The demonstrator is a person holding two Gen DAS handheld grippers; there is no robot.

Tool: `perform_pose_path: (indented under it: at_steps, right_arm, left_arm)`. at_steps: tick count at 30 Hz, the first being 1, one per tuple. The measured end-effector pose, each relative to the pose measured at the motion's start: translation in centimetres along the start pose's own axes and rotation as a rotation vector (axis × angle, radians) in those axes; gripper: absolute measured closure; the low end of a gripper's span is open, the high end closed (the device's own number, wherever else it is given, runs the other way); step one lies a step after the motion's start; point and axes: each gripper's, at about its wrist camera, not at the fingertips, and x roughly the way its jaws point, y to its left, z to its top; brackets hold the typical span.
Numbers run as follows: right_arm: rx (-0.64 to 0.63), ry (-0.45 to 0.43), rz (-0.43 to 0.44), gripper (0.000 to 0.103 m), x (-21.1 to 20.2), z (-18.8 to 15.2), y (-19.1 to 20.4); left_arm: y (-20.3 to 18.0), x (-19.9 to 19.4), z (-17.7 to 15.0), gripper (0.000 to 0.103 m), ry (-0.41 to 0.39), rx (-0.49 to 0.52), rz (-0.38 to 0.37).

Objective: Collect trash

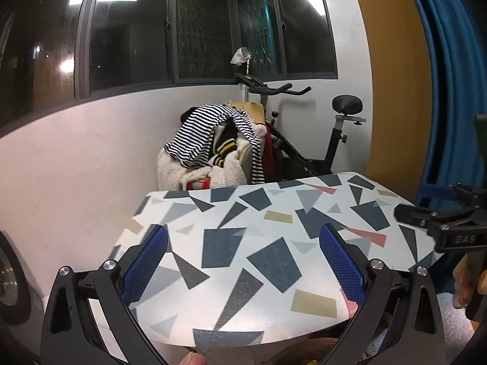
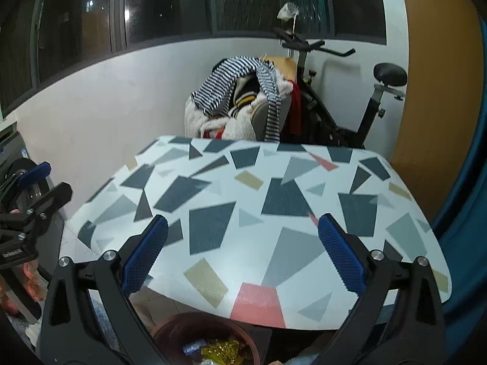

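Left to right: white wall [image 1: 76,164] under dark windows [image 1: 127,30], close along the table's left edge with only a narrow gap there. One table [image 2: 213,213], top patterned in grey, beige and pink shards, bare across its whole surface, rounded near edge overhanging the floor. Left gripper [image 1: 243,261] spread wide above the table's near edge, nothing between its two blue pads [image 1: 146,261]. Right gripper [image 2: 243,255] likewise held fully apart and empty, over the table's front half, its black frame also showing at the right margin of the left wrist view. Below the near edge, one brown bin [image 2: 207,340], partly tucked under the table, holding the trash: a gold crinkled wrapper [image 2: 220,351] and a small blue-and-white packet [image 2: 191,347]. Behind the far edge, one chair heaped with clothes [image 1: 213,146], a striped top uppermost; one exercise bike [image 1: 319,140] just right of it. Far right: orange panel [image 1: 392,91], then blue curtain [image 1: 450,76] hemming that side.
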Motion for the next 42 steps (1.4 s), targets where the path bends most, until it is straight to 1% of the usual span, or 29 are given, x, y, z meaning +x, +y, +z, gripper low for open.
perform_pose_path:
  at_steps: [2, 4, 9, 20, 42]
  right_arm:
    - [0.000, -0.013, -0.004, 0.006, -0.5, 0.4, 0.0]
    - [-0.004, -0.023, -0.010, 0.006, -1.0, 0.8, -0.1]
    - [0.004, -0.016, -0.023, 0.006, -1.3, 1.2, 0.0]
    - [0.002, -0.020, -0.043, 0.006, -1.5, 1.0, -0.4]
    - [0.006, -0.020, -0.052, 0.006, -1.7, 0.9, -1.2]
  left_arm:
    - [-0.1, -0.2, 0.2, 0.006, 0.003, 0.001, 0.007]
    - [-0.4, -0.2, 0.4, 0.006, 0.016, 0.002, 0.031]
    - [-0.6, -0.3, 0.5, 0.006, 0.020, 0.013, 0.051]
    - [-1.0, -0.6, 1.0, 0.006, 0.014, 0.042, 0.051]
    - [-0.8, -0.4, 1.1, 0.006, 0.022, 0.040, 0.061]
